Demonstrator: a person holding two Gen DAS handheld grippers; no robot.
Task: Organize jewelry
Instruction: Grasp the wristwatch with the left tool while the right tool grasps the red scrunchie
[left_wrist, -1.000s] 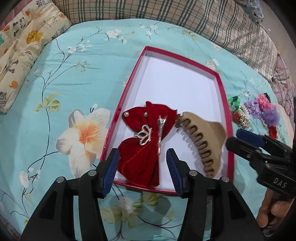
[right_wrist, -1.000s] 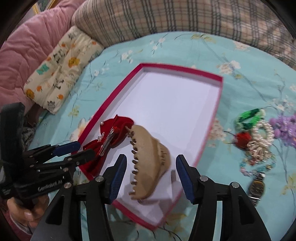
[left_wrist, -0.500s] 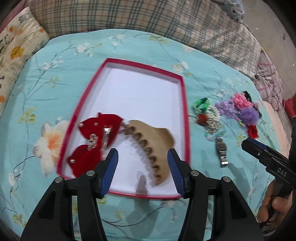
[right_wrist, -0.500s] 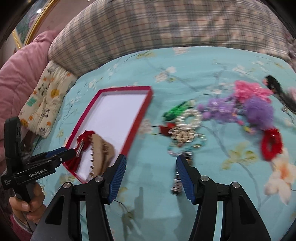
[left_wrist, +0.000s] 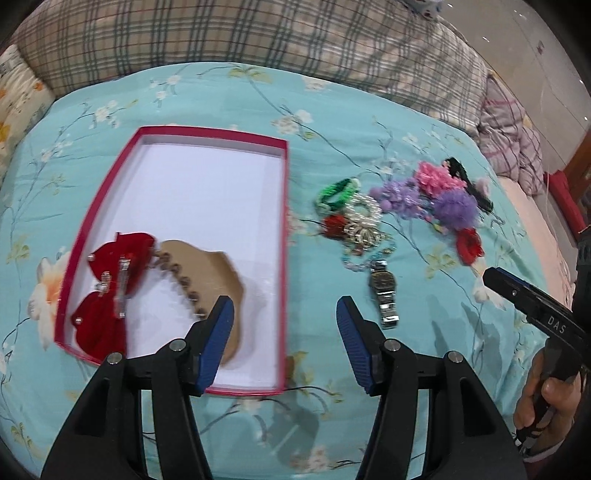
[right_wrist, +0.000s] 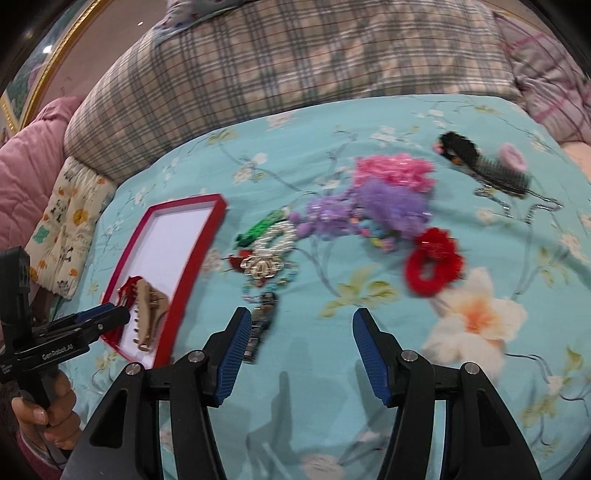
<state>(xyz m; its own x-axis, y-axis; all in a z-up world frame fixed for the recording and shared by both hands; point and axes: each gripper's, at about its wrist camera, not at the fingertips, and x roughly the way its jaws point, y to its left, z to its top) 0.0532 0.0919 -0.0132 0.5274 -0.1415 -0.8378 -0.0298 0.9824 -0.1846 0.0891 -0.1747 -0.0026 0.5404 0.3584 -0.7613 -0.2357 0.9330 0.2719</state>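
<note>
- Turquoise floral bedsheet carries a red-rimmed white tray holding a red velvet bow and beige claw clip.
- Loose scrunchies and a metal wristwatch lie beside it.
- Left gripper and right gripper tilt downward, jaws parted, empty.

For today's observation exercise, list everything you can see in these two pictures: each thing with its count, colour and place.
box: one, red rim, white inside, on the bedspread
bow: one, red, in the box's near corner
claw clip: one, tan, in the box beside the bow
watch: one, silver, on the bedspread right of the box
scrunchie: one, red, right of the pile
hair ties and bracelets: a pile, green, pearl, purple, pink, beyond the watch
hairbrush: one, black, far right
bedspread: one, turquoise, floral
pillow: one, plaid, behind
left gripper: black, blue pads, open, empty
right gripper: same, open, empty
</note>
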